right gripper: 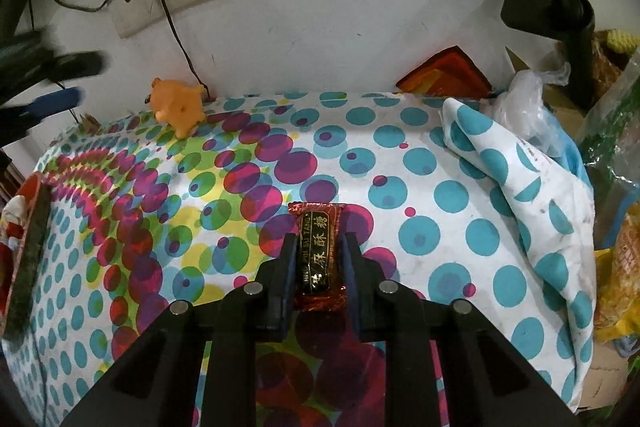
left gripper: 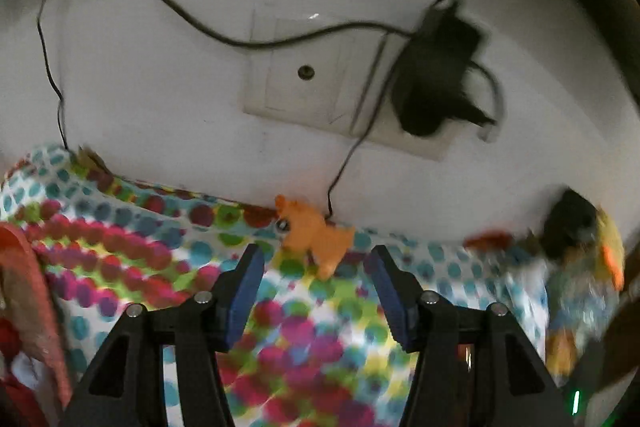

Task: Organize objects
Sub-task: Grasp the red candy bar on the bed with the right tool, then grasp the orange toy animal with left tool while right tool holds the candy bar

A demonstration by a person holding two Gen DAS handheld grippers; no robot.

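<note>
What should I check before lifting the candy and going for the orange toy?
1. Right hand-held gripper shut on the candy bar: ok, pads press both long sides.
2. Candy bar centred in the grip: ok, wrapper ends stick out front and back.
3. Left hand-held gripper open and nothing between its fingers: ok.
4. Orange toy in line with the left hand-held gripper: ok, it lies just ahead, at the wall edge of the dotted cloth.
5. Black cable clear of the toy: cannot tell, it drops right beside it.
6. Left view sharp enough to aim: not ok, blurred.
</note>
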